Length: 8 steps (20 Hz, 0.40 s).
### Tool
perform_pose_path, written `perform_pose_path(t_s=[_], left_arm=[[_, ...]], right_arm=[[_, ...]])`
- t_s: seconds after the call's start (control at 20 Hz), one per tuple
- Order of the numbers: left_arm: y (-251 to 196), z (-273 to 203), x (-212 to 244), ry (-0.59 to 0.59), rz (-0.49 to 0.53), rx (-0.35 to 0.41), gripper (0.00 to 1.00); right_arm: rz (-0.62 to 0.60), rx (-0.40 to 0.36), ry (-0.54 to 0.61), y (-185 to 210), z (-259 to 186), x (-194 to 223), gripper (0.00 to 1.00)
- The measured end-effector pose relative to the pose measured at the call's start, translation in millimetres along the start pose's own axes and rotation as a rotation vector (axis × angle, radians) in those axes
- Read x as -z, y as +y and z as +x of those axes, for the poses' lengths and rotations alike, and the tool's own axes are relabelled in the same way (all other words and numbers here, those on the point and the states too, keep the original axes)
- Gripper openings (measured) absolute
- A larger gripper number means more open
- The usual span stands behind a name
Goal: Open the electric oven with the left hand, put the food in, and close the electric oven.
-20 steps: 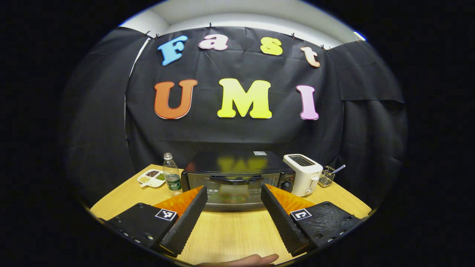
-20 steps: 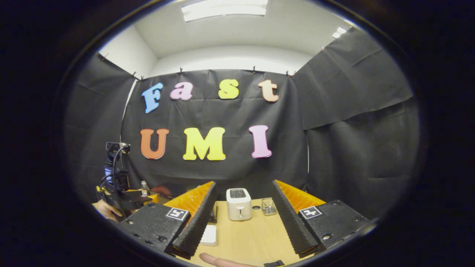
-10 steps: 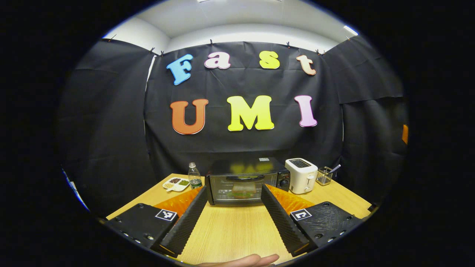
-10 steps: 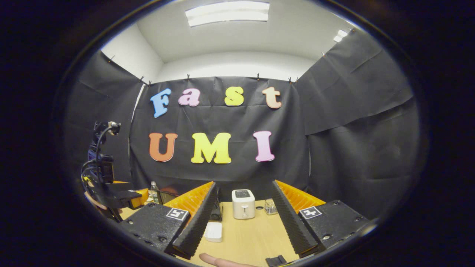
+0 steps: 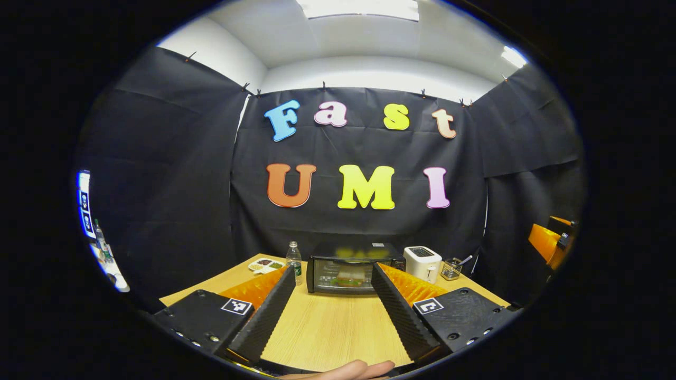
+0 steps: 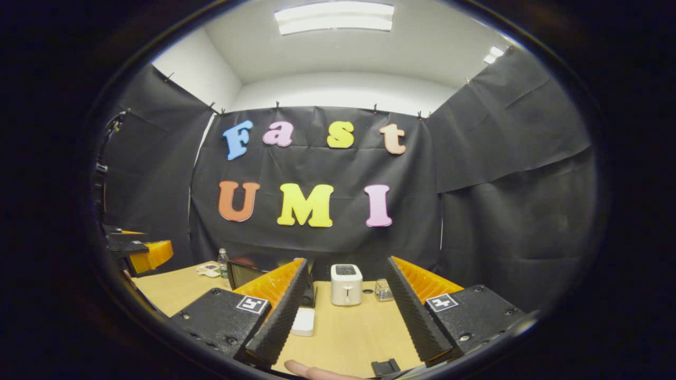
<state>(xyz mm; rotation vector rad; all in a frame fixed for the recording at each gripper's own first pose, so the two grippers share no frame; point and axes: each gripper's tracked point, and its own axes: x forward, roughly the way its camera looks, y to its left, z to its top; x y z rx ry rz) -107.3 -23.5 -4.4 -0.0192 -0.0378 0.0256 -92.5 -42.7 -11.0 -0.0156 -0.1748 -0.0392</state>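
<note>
- The bench (image 5: pixel 322 327) carries everything, and I count nothing left to do on it.
- The electric oven (image 5: pixel 346 269) stands at the far edge, door shut, food (image 5: pixel 346 281) visible behind its glass: task looks complete.
- My left hand-held gripper (image 5: pixel 330 311) hangs well apart from it, fingers spread, holding nothing.
- My right hand-held gripper (image 6: pixel 346 316) is likewise spread and unloaded, facing the toaster (image 6: pixel 346 284).

One oven (image 5: pixel 346 268) stands on the one table (image 5: pixel 327 330), door shut, with one item of food (image 5: pixel 347 281) visible behind its glass. There is one bottle (image 5: pixel 293 258), one divided dish (image 5: pixel 265 265), one toaster (image 5: pixel 422 263) and one wire holder (image 5: pixel 452 268). In the right gripper view one white pad (image 6: pixel 304 322) lies near. Two grippers are present, left gripper (image 5: pixel 329 312) and right gripper (image 6: pixel 346 315).
</note>
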Motion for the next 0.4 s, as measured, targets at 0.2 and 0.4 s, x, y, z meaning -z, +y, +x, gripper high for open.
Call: perform_pose_path(t_s=[0.2, 0.4], left_arm=[[-6.2, -4.2, 13.8, 0.005, 0.009, 0.017, 0.94], [-8.7, -4.7, 11.2, -0.02, 0.046, 0.028, 0.95]], right_arm=[[0.017, -0.001, 0.017, -2.0, 0.3, 10.3, 0.94], [0.025, 0.006, 0.029, -8.3, 0.9, 14.8, 0.94]])
